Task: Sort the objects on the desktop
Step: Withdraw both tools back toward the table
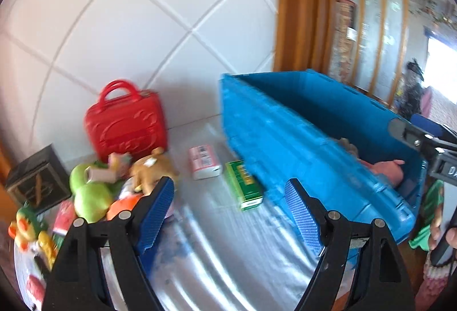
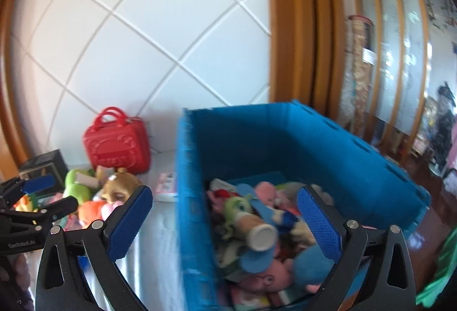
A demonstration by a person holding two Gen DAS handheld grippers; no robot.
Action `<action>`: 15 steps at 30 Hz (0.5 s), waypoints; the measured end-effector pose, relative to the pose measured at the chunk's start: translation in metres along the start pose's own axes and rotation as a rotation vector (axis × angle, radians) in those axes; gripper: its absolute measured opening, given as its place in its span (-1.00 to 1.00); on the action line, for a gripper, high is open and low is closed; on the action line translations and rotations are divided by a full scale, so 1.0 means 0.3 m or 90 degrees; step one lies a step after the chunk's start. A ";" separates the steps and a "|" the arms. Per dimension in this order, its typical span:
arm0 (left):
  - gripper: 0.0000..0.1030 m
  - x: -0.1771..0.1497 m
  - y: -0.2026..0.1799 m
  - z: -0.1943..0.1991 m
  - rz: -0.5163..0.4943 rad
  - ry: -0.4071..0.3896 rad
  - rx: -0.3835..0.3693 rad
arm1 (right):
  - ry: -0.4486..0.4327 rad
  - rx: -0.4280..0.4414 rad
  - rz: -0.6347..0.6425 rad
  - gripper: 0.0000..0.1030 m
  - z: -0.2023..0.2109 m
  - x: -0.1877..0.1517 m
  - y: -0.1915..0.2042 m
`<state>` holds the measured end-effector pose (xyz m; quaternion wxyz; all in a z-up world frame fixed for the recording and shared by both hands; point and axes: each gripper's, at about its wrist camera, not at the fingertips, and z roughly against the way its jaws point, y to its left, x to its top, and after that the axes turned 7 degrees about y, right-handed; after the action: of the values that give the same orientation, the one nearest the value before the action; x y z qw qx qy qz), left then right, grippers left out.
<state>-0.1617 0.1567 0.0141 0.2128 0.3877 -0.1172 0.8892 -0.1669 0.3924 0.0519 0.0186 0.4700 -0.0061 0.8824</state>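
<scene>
A blue plastic crate (image 1: pixel 314 139) stands on the table; in the right wrist view the crate (image 2: pixel 357 168) holds several soft toys (image 2: pixel 257 225). My left gripper (image 1: pixel 230 202) is open and empty over the table, left of the crate. My right gripper (image 2: pixel 224 214) is open and empty above the crate's near left wall. A green box (image 1: pixel 245 185) and a pink-white box (image 1: pixel 204 161) lie on the table beside the crate. A pile of toys (image 1: pixel 94 191) sits at the left, with a brown plush (image 1: pixel 152 168) and a green plush (image 1: pixel 88 194).
A red toy suitcase (image 1: pixel 124 122) stands against the white tiled wall, also in the right wrist view (image 2: pixel 115 141). A dark box (image 1: pixel 34 179) sits at the far left. A wooden door frame (image 2: pixel 297 25) and shelves rise behind the crate. The left gripper shows in the right wrist view (image 2: pixel 31 197).
</scene>
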 end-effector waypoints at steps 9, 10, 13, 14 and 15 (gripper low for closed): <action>0.55 -0.241 0.482 0.072 0.148 0.058 0.130 | 0.045 0.126 0.102 1.00 -0.107 -0.015 0.406; 0.55 -0.276 0.538 0.081 0.167 0.066 0.145 | 0.055 0.142 0.114 1.00 -0.123 -0.024 0.456; 0.55 -0.391 0.701 0.108 0.228 0.090 0.192 | 0.083 0.181 0.152 1.00 -0.167 -0.052 0.602; 0.55 -0.435 0.756 0.118 0.251 0.100 0.206 | 0.092 0.194 0.167 1.00 -0.181 -0.063 0.656; 0.55 -0.479 0.809 0.126 0.274 0.110 0.218 | 0.101 0.206 0.180 1.00 -0.192 -0.072 0.705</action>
<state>-0.1639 -0.1127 -0.0772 -0.0402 0.3067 -0.0264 0.9506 -0.2108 0.1822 0.0031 -0.1806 0.3905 0.0713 0.8999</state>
